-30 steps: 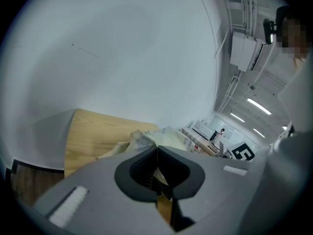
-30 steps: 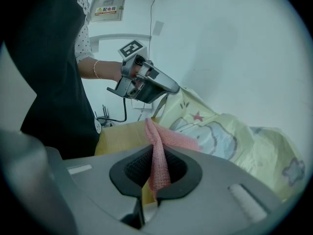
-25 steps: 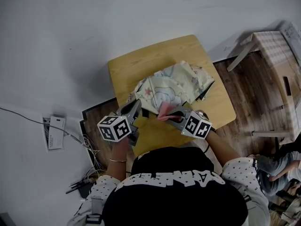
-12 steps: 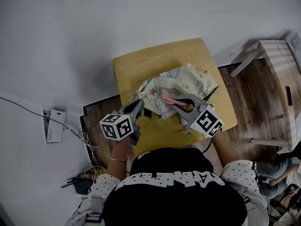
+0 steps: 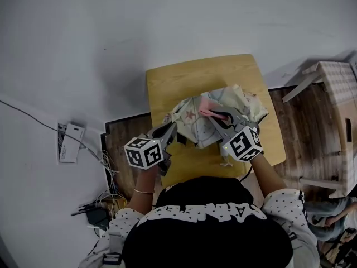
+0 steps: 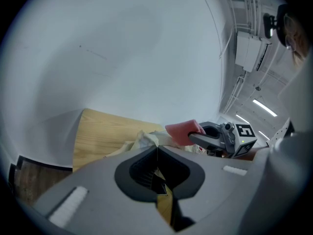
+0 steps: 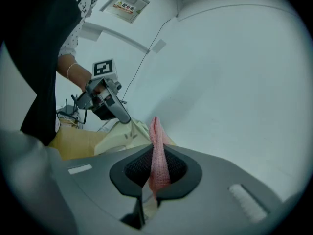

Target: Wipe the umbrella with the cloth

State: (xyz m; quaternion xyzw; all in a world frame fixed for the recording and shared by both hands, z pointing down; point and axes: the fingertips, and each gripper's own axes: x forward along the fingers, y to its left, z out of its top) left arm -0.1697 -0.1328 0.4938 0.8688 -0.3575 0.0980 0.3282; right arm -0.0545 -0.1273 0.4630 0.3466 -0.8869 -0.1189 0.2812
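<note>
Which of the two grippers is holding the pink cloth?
The right gripper: the pink cloth is pinched between its jaws. The left gripper, jaws shut, sits at the edge of the pale patterned umbrella, without cloth.

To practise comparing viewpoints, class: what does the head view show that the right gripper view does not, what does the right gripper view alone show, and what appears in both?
Only the head view: the whole top of the wooden table, the wood floor, a white box with cables beside it, and the marker cube on the right claw.
Only the right gripper view: the pink cloth seen pinched between the right claw's pads, and a sign high up.
Both: the pink cloth, the pastel umbrella, part of the table, and the left claw at the umbrella's edge.
</note>
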